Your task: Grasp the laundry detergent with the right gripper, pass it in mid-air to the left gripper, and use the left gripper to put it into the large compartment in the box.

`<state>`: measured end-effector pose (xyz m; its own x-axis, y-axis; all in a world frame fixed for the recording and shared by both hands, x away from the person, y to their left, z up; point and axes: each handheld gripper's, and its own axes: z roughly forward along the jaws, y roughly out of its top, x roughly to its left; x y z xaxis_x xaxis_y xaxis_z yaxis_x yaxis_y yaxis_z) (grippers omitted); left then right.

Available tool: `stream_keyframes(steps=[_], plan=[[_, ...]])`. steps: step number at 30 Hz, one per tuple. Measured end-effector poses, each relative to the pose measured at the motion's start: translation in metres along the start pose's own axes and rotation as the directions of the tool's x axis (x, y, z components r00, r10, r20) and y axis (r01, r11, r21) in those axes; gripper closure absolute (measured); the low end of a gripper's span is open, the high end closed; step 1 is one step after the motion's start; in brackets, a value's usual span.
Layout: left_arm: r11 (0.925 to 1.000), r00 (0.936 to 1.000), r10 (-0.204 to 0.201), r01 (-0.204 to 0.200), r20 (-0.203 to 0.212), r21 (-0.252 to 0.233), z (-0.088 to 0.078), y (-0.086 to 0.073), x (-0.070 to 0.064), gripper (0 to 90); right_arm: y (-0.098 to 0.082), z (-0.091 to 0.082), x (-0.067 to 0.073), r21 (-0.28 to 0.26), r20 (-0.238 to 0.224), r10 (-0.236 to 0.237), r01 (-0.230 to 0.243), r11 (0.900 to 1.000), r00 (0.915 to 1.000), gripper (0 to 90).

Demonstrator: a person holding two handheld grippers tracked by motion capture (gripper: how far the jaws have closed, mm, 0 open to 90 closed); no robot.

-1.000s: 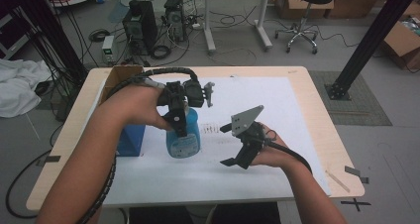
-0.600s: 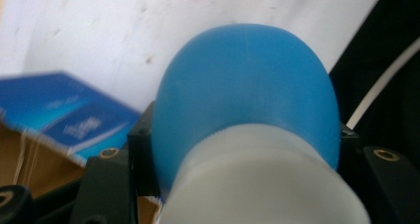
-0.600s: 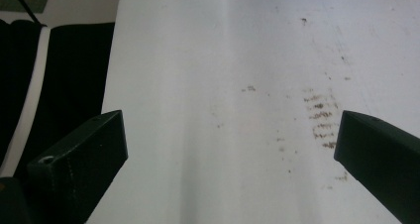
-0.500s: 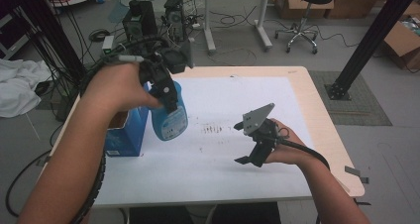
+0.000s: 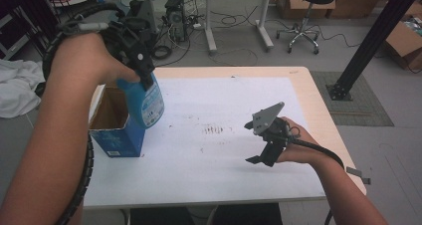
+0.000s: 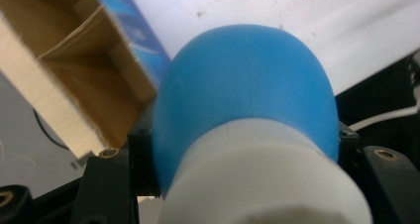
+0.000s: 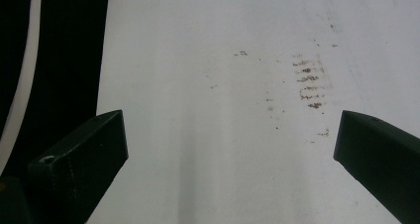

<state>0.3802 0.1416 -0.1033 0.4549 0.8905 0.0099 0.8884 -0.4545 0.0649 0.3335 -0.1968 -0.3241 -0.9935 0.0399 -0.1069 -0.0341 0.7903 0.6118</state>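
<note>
Gripping blue bottle (image 5: 148,101), left tongs (image 5: 142,65), seemingly over box (image 5: 117,128).

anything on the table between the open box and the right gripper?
Nothing solid. In the high view, the white table sheet between the box and the right gripper holds just small brown marks.

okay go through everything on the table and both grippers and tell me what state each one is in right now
Blue bottle: held off the table, tilted, above the box's edge, white cap on.
Cardboard box: upright, top open, at the table's left edge.
Left gripper: shut on the blue bottle.
Right gripper: open, holding nothing, over the sheet.
White sheet: flat on the table, with small brown marks near its middle.
</note>
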Motion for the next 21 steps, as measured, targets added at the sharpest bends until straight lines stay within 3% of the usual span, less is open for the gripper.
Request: stream_keyframes(steps=[5, 9, 14, 21], plan=[[0.9955, 0.9954, -0.095, 0.095, -0.011, -0.011, -0.012, -0.002, 0.02, 38.2, 0.0, 0.0, 0.001, 0.004, -0.001, -0.009, 0.009, 1.0, 1.0, 0.0], [0.9837, 0.9836, -0.179, 0.179, -0.019, -0.02, -0.02, -0.005, 0.036, 38.2, 0.001, -0.001, 0.001, 0.012, -0.003, -0.012, 0.012, 1.0, 0.9999, 0.0], [0.9664, 0.966, -0.257, 0.257, -0.029, -0.016, -0.023, -0.012, 0.057, 38.2, 0.001, -0.001, 0.0, 0.045, -0.015, -0.013, 0.014, 0.999, 0.9998, 0.0], [0.9488, 0.9487, -0.316, 0.316, -0.015, -0.004, -0.01, -0.017, 0.082, 38.1, 0.002, -0.006, -0.003, 0.116, -0.032, -0.008, 0.011, 0.993, 0.9995, 0.0]])
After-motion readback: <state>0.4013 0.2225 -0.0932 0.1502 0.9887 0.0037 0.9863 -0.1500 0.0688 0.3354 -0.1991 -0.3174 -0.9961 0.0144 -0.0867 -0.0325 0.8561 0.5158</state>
